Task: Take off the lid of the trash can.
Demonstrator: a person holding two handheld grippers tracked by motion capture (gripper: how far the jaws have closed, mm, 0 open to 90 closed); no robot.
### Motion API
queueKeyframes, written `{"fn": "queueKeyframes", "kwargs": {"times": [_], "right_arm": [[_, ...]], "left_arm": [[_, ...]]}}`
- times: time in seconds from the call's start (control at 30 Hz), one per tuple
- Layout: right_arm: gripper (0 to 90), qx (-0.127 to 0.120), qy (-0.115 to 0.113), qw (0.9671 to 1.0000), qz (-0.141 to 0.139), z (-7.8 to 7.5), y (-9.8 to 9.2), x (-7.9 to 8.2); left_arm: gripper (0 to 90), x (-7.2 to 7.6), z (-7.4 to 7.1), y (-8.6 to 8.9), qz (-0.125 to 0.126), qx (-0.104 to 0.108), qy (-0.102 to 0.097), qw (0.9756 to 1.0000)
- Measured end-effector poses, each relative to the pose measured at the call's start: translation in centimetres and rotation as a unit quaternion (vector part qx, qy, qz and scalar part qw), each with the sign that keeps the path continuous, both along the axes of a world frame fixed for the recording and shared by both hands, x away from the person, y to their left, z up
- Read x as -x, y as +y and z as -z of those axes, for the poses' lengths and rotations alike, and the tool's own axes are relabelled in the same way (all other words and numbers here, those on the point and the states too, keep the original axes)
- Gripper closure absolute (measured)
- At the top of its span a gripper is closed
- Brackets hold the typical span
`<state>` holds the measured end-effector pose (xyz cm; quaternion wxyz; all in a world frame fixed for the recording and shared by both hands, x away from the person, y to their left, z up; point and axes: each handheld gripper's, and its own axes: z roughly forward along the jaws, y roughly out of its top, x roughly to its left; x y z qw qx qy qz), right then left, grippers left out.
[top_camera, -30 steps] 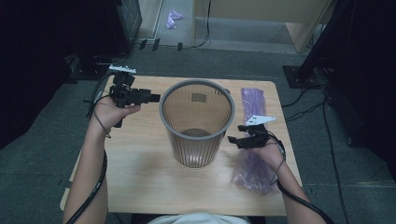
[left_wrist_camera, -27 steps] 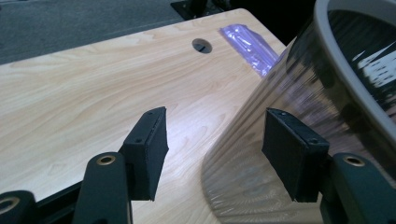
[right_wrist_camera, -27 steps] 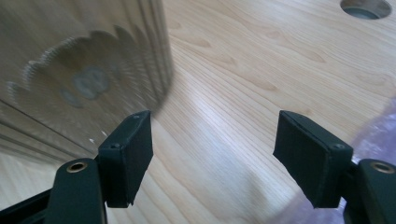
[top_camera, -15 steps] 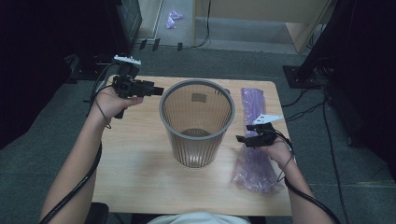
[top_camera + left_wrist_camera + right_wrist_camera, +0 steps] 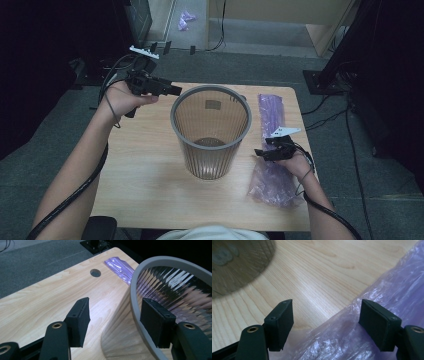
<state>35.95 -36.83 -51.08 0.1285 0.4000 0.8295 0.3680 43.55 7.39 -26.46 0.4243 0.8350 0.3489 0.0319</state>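
A translucent grey ribbed basket stands upright in the middle of the wooden table. My left gripper hovers at the basket's far left, pointing at its rim, jaws open. In the left gripper view the grey rim runs between the open jaws, close to the right pad, with neither pad pressing on it. A crumpled purple plastic bag lies at the table's right. My right gripper is low over its left edge, open. In the right gripper view the bag lies under and between the jaws.
A flat pack of purple bags lies along the far right of the table, also seen beyond the basket. A round cable hole is in the tabletop's far edge. Dark equipment stands on the floor around the table.
My left hand has risen and moved toward the basket's far rim. My right hand has sunk a little toward the purple bag. Both grippers' jaws stay open.
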Motion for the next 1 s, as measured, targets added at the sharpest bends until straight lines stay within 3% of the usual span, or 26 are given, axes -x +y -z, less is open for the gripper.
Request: {"fn": "queueKeyframes", "kwargs": {"times": [0.2,0.37,0.47,0.6,1.0], "right_arm": [[27.4,0.004,-0.005,1.0,-0.008,0.6,0.1,0.0],[22.8,0.001,-0.014,0.9998,-0.013,0.9,0.2,0.1],[18.8,-0.001,-0.025,0.9996,-0.009,1.1,0.3,0.2],[13.8,0.013,-0.03,0.9994,-0.01,1.3,0.8,0.3],[13.7,0.014,-0.031,0.9994,0.0,1.3,1.0,0.3]], "left_arm": [[41.4,-0.1,-0.3,-0.7,0.01,-0.007,-0.001,0.9999],[40.0,-0.1,-0.3,-1.3,0.013,-0.023,-0.005,0.9996],[40.4,-0.1,-0.1,-1.7,0.015,-0.023,-0.003,0.9996],[44.4,-0.2,0.3,-2.4,0.023,-0.03,-0.002,0.9993],[44.0,-0.2,1.1,-4.0,0.032,-0.041,-0.012,0.9986]]}}
